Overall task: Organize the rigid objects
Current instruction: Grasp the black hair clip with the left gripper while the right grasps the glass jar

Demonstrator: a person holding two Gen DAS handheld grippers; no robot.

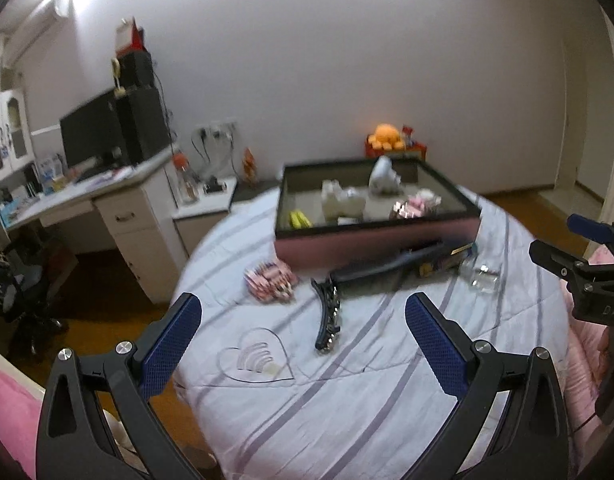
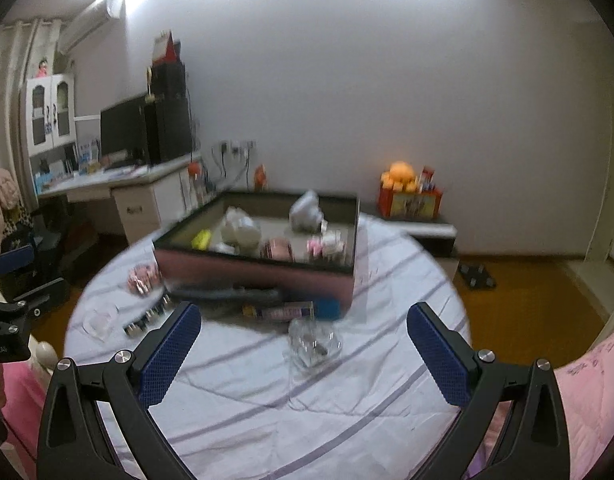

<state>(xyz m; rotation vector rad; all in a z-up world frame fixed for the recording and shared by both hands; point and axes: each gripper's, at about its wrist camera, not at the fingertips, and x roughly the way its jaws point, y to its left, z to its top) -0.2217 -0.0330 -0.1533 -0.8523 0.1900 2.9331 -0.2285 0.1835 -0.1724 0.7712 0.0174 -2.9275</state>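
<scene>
A pink tray box with a black rim (image 1: 377, 240) (image 2: 259, 270) sits on the round striped bed and holds white, yellow and pink items. In front of it lie a pink packet (image 1: 269, 282) (image 2: 141, 276), a black jewelled hair clip (image 1: 327, 320) (image 2: 147, 316), a clear heart-shaped piece (image 1: 255, 356) (image 2: 101, 320), a dark brush (image 1: 387, 268) (image 2: 227, 294), a small carton (image 1: 447, 260) (image 2: 287, 312) and a clear glass piece (image 1: 481, 278) (image 2: 313, 344). My left gripper (image 1: 303, 300) hovers open near the hair clip. My right gripper (image 2: 305, 308) hovers open just before the glass piece.
The striped sheet (image 1: 347, 400) ends at a rounded edge above a wooden floor (image 2: 527, 304). A white desk with a monitor (image 1: 107, 132) and a low nightstand (image 1: 205, 208) stand to the left. An orange plush on a red box (image 2: 407, 192) sits by the wall. A pink quilt (image 2: 587, 380) lies at the right.
</scene>
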